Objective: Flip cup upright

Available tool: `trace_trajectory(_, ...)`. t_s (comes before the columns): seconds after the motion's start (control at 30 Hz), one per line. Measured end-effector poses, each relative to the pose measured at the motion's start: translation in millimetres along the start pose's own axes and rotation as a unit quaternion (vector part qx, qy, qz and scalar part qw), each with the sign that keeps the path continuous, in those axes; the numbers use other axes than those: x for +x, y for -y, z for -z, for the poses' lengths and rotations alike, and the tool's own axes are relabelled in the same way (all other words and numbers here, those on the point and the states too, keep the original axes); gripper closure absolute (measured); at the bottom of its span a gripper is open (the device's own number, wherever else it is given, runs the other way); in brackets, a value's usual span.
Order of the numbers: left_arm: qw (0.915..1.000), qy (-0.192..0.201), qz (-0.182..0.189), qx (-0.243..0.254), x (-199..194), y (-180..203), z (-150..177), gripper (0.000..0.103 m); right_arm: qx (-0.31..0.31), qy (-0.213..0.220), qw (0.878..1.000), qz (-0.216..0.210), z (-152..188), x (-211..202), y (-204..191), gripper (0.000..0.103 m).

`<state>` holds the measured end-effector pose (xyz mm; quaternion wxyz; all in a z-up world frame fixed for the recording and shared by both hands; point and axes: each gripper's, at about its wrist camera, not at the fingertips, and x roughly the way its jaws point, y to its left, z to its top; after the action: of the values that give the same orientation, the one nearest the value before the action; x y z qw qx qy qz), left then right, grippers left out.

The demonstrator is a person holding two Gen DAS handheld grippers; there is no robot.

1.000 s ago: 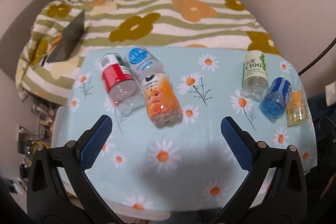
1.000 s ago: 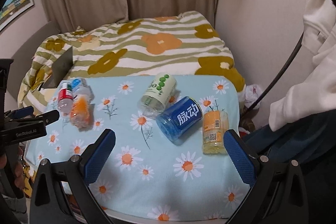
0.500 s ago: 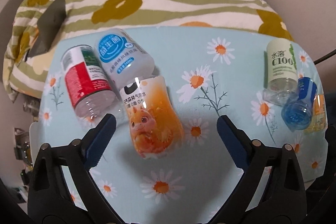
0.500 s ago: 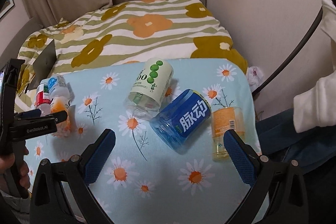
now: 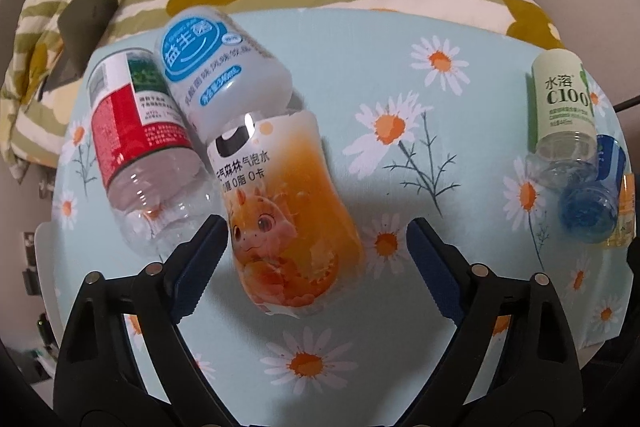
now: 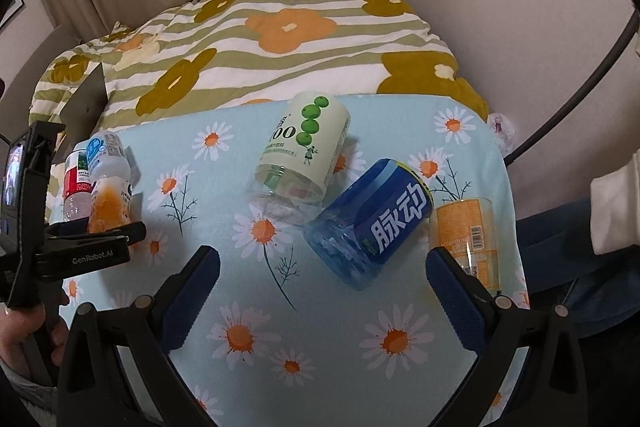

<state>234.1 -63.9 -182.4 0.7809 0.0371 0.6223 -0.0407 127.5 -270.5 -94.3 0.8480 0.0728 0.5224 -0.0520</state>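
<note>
Six cut-bottle cups lie on their sides on a daisy-print table. An orange dragon cup lies between the fingers of my open left gripper, whose left pad is close beside it. A red-label cup and a blue-and-white cup lie just behind it. My right gripper is open above the table, just in front of a blue cup. A green C100 cup and an orange-label cup lie next to the blue one.
A bed with a striped floral blanket runs along the table's far edge, with a dark flat object on it. A wall and a black cable are at the right. The left gripper shows at the left of the right wrist view.
My left gripper has moved forward and down until its fingers straddle the orange dragon cup. My right gripper has moved closer to the blue cup. Both stay open.
</note>
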Motion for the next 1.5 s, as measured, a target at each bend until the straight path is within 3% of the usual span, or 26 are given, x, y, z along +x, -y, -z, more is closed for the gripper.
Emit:
trace_trajectory(0.1,1.0000,-0.006,-0.001,-0.006,4.9,-2.8,1.8,0.008,0.000,0.002,1.000,0.000,-1.6,0.8,-0.5,0.000)
trace_trajectory(0.2,0.9998,-0.015,0.000,-0.012,10.4,-5.0,3.2,0.021,-0.001,0.004,1.000,-0.001,-3.5,1.4,0.7,0.000)
trace_trajectory(0.27,0.9996,-0.021,0.000,-0.016,14.3,-6.0,4.3,0.021,-0.002,0.006,1.000,-0.001,-4.6,1.9,0.5,0.000)
trace_trajectory(0.43,0.9994,-0.027,0.000,-0.020,18.7,-6.6,5.8,0.034,-0.004,0.009,1.000,-0.002,-4.4,1.4,1.1,0.000)
trace_trajectory(1.2,0.9999,0.006,0.012,-0.010,-2.1,-12.9,24.1,0.036,-0.012,0.023,1.000,-0.005,5.1,-12.3,-3.4,0.000)
trace_trajectory(1.5,0.9992,0.037,0.014,-0.004,-27.5,-0.5,51.9,0.036,-0.015,0.040,0.999,-0.011,26.4,-34.4,1.6,0.000)
